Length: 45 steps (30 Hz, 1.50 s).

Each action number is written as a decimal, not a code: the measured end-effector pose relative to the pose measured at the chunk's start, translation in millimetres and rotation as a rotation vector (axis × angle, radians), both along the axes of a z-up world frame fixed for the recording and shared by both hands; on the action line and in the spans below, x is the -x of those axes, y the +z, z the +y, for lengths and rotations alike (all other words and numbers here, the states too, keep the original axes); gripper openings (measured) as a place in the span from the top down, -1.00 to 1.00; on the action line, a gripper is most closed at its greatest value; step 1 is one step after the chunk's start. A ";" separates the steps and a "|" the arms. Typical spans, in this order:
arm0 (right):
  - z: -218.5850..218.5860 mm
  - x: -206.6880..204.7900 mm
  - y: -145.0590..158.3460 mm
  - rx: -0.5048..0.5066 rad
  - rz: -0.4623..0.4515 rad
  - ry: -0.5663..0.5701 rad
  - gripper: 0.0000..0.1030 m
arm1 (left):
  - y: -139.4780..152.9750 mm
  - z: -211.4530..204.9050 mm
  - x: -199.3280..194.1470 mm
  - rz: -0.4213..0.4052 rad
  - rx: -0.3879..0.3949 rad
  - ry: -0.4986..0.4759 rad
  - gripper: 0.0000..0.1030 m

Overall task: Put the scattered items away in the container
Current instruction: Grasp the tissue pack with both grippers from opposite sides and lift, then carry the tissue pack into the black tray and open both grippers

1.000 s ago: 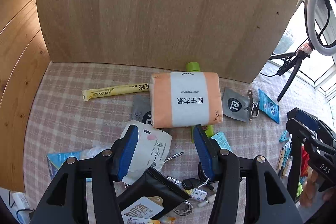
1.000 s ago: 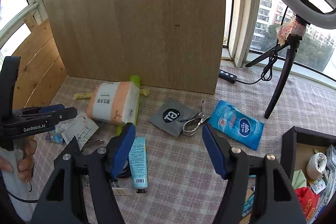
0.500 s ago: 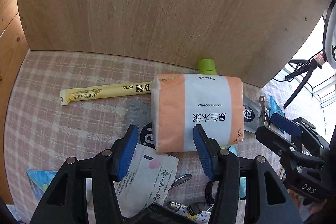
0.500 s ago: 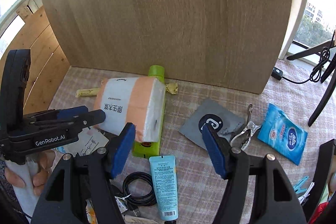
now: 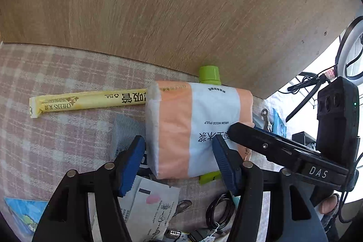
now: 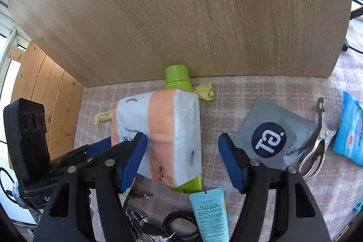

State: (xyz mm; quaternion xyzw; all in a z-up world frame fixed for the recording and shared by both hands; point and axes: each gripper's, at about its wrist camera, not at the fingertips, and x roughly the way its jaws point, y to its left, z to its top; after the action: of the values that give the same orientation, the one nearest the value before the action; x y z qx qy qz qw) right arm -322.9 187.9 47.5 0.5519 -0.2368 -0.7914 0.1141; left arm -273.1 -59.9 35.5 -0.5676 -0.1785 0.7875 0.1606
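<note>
Tissue pack [image 6: 158, 135] lying on bottle [image 6: 177, 76] before the wooden board [image 6: 181, 15], straw packet [image 5: 88, 101] left of it, pouch [image 6: 272, 137], clip [image 6: 317, 142] and wipes [image 6: 349, 128] right, tube [image 6: 209, 217] and cable [image 6: 179, 228] in front

Orange-and-white tissue pack [image 5: 197, 128], green bottle [image 6: 177, 75], pink plaid cloth [image 5: 56, 140]

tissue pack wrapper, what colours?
Peach-orange with a wide white band bearing dark print: the tissue pack shows best in the left wrist view.

matt wood panel [image 6: 181, 15], seemingly woven checked cloth [image 6: 261, 87]
</note>
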 end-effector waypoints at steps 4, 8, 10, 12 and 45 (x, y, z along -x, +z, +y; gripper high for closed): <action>-0.2 -8.5 -1.7 0.045 -0.006 -0.001 0.04 | -1.6 0.6 -8.0 0.001 -0.018 0.000 -0.04; -0.1 -17.4 -2.6 0.051 -0.021 -0.003 0.05 | 0.2 5.2 -17.4 -0.015 -0.007 -0.001 -0.01; -1.8 -23.4 -5.1 0.050 -0.031 0.001 0.06 | 2.8 7.9 -24.0 -0.019 -0.004 -0.008 -0.01; -1.2 -33.4 -7.0 0.049 -0.041 0.007 0.06 | 3.2 11.1 -34.0 -0.019 0.003 -0.018 -0.01; 64.1 -240.5 50.8 0.001 0.066 -0.090 0.06 | 70.2 122.3 -196.5 0.128 0.047 -0.244 -0.04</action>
State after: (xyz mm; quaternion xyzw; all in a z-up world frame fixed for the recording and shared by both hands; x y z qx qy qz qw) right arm -82.4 252.0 98.3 0.5143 -0.2577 -0.8134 0.0864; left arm -76.6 62.4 105.6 -0.5371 -0.0789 0.8007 0.2532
